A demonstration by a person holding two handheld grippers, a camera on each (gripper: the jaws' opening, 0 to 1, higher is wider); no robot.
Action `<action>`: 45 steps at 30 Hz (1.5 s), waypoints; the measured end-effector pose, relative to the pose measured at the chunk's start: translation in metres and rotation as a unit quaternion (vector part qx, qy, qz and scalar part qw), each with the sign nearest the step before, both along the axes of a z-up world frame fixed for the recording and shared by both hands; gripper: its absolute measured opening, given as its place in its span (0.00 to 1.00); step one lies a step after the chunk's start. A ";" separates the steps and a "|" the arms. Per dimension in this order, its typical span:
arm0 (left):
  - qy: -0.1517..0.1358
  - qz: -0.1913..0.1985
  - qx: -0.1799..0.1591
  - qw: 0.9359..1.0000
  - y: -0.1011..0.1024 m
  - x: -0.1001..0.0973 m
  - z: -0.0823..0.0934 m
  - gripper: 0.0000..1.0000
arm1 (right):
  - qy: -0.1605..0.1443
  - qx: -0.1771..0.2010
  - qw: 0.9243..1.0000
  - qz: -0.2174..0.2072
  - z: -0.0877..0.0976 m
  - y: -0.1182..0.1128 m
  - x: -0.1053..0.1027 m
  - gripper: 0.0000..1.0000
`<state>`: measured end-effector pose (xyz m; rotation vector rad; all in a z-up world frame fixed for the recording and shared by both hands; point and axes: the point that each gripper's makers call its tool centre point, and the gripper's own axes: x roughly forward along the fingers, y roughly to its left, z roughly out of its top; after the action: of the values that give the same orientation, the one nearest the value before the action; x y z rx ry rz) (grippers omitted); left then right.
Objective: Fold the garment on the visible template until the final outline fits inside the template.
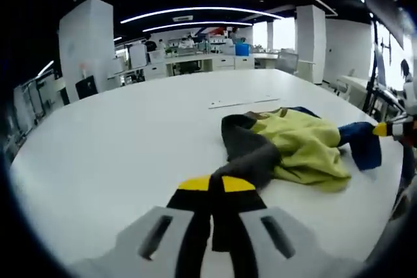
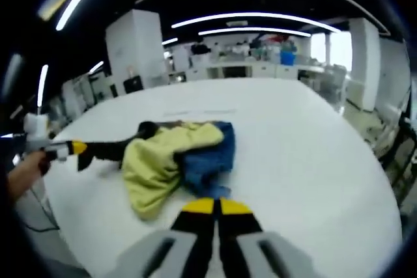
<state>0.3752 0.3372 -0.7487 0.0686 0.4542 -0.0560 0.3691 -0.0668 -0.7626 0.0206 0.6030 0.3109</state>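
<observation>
Scene: a large white table (image 1: 117,148) in an open office, with a faint rectangular template outline (image 1: 244,103) marked on it beyond the garment.
Garment: a crumpled soft fabric garment in yellow-green, dark grey and blue panels (image 1: 303,148), lying in a loose heap on the table, just short of the template marks; in the right gripper view it sits centre-left (image 2: 172,154).
Left gripper: the yellow-tipped black jaws (image 1: 215,183) are closed together, pinching the dark grey sleeve end (image 1: 244,154).
Right gripper: its yellow-tipped jaws (image 2: 215,206) are together, clamped on the edge of the blue panel (image 2: 208,161).
Other view of the left gripper: it enters the right gripper view from the left, yellow tip (image 2: 78,147) at the stretched grey sleeve, held by a hand (image 2: 23,170).
Handling: judged light, limp and easily bunched; it will sag and slide on the smooth tabletop, not hold a crease by itself.
Where to hold: best gripped at hems, sleeve ends or corners, so that pulling apart spreads it flat before folding.
Caution: bunched layers may be pinched together.
</observation>
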 end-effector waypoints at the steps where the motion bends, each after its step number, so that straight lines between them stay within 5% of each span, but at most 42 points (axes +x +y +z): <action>1: -0.001 0.003 0.000 1.000 0.003 0.000 0.001 0.01 | -0.002 0.000 1.000 -0.002 0.001 -0.002 0.000 0.00; 12: -0.003 0.040 0.019 0.999 0.062 0.015 0.009 0.01 | -0.004 -0.024 0.999 -0.036 0.012 -0.049 0.015 0.00; 15: 0.003 0.037 0.029 0.999 0.064 0.016 0.008 0.01 | 0.001 -0.024 0.999 -0.044 0.011 -0.060 0.021 0.00; 21: 0.030 0.038 0.031 0.998 0.083 0.021 -0.008 0.01 | 0.011 -0.020 0.999 -0.048 0.010 -0.075 0.032 0.00; 31: 0.055 0.050 0.006 0.997 0.108 0.026 -0.024 0.01 | 0.042 -0.068 0.995 -0.062 -0.008 -0.118 0.052 0.00; 45: 0.096 0.030 0.085 0.991 0.136 0.045 -0.037 0.01 | 0.077 -0.106 0.988 -0.076 -0.019 -0.162 0.063 0.00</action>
<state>0.4203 0.4732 -0.7860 0.2187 0.6533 0.0365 0.4318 -0.2288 -0.7819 -0.1134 0.7814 0.0961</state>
